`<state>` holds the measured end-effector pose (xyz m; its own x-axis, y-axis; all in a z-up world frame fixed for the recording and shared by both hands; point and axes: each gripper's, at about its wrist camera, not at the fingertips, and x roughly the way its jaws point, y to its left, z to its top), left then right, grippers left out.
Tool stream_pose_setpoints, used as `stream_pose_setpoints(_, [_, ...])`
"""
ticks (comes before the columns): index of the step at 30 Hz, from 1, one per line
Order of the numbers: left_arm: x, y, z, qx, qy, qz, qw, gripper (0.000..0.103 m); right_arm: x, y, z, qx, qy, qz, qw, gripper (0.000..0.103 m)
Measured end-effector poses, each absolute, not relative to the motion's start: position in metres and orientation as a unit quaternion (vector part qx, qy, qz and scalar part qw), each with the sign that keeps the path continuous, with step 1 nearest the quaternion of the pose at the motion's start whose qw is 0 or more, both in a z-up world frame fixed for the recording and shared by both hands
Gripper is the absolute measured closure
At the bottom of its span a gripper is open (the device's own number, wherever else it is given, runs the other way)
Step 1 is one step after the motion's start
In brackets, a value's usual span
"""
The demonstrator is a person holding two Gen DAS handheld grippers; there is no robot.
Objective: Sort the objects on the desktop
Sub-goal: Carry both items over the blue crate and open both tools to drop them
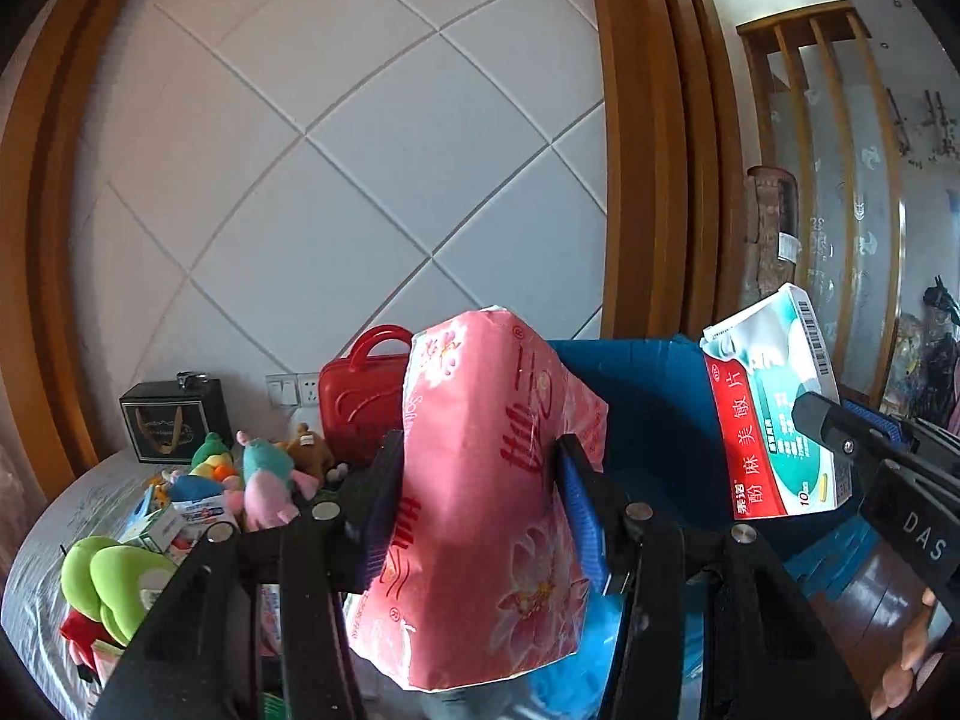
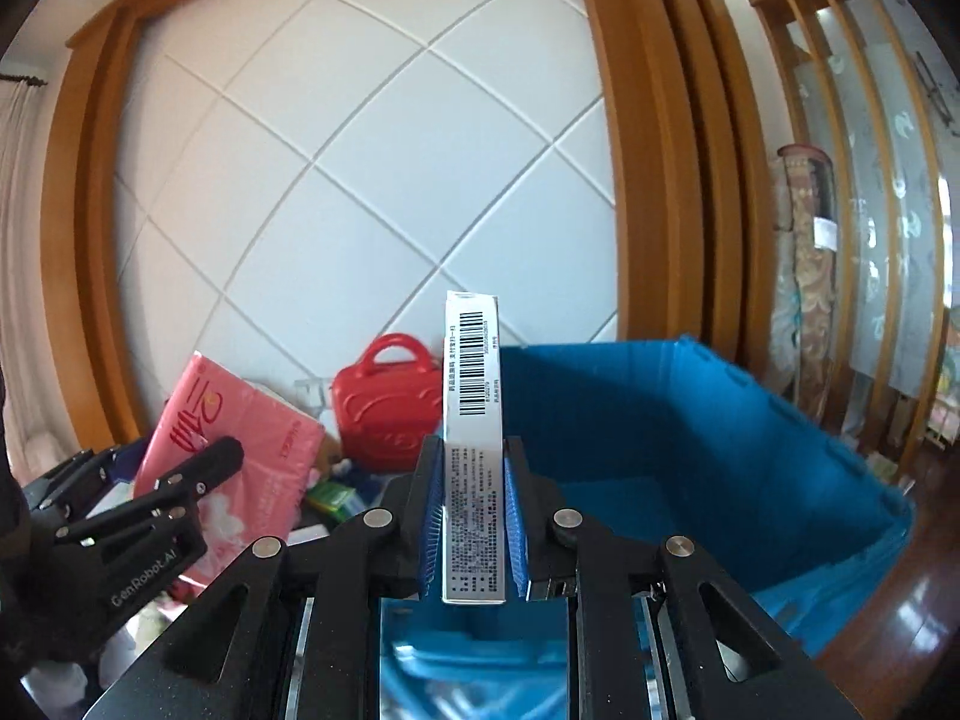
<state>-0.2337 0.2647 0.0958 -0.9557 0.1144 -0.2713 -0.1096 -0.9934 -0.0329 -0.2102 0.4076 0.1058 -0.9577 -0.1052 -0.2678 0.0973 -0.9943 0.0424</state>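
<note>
Two tongs grip one tissue pack (image 1: 480, 480) and one medicine box (image 2: 474, 450).

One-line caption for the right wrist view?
Right gripper holds a white barcoded medicine box before a blue plastic bin.

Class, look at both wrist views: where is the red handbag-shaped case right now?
The red case stands against the white tiled wall, left of the blue bin, behind the plush toys.

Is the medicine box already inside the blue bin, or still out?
Out: the right gripper holds the medicine box upright, clamped above the blue bin.
</note>
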Motion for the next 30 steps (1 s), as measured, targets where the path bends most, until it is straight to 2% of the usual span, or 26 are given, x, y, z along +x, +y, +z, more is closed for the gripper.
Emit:
stream_pose_setpoints(5, [-0.260,0.374,0.104,-0.181,0.012,0.982,0.050,0.054,-0.244,0.509,0.108,0.160,0.017,-0.987,0.030,0.085])
stream_pose_setpoints(11, [-0.292,0.445,0.082,-0.242,0.049,0.968,0.053,0.054,-0.281,0.586,0.076,0.215,0.005,-0.976,0.028,0.085])
stream_pose_setpoints(24, [-0.339,0.484,0.043,-0.338,0.049,0.939,0.050,0.052,-0.318,0.625,0.040,0.281,0.002,-0.959,0.039,0.085])
stream_pose_setpoints(30, [-0.341,0.482,0.044,-0.332,0.056,0.940,0.051,0.048,-0.332,0.624,0.032,0.313,0.015,-0.949,0.031,0.084])
